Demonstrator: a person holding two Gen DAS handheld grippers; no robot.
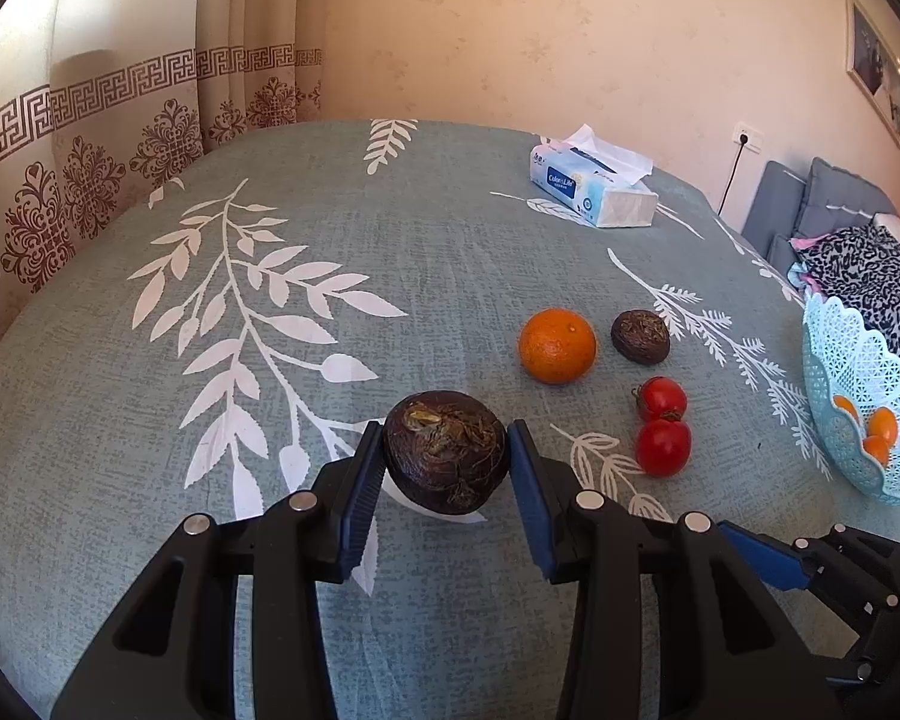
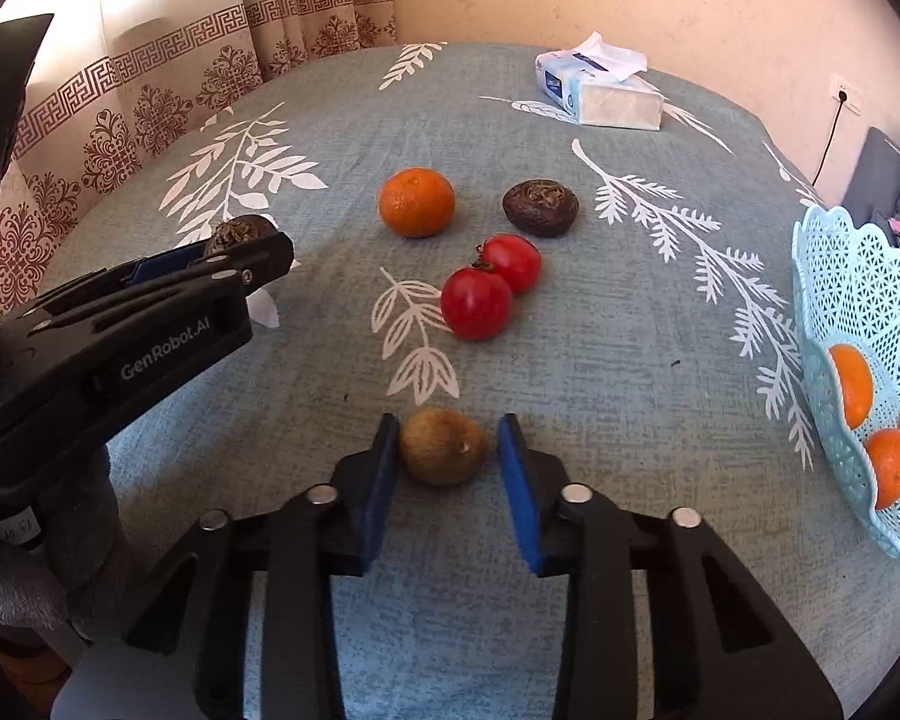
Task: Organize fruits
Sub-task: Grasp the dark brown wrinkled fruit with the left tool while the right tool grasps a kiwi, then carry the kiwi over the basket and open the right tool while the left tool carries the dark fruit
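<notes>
My left gripper (image 1: pixel 445 450) is closed around a dark brown, rough round fruit (image 1: pixel 445 450); both blue pads touch its sides. It also shows in the right wrist view (image 2: pixel 234 235). My right gripper (image 2: pixel 448 450) is open around a kiwi (image 2: pixel 443 447) on the cloth, with a gap at the right pad. An orange (image 1: pixel 557 345) (image 2: pixel 416 201), a second dark brown fruit (image 1: pixel 640 336) (image 2: pixel 540 207) and two tomatoes (image 1: pixel 662 426) (image 2: pixel 489 285) lie on the table. A light blue lattice basket (image 1: pixel 852 372) (image 2: pixel 834 276) at the right edge holds several oranges.
A tissue pack (image 1: pixel 594 186) (image 2: pixel 600 87) lies at the table's far side. The teal leaf-print tablecloth (image 1: pixel 270 300) covers the table. Curtains (image 1: pixel 90 150) hang at the left. A sofa with a leopard-print cloth (image 1: pixel 858 264) stands behind the basket.
</notes>
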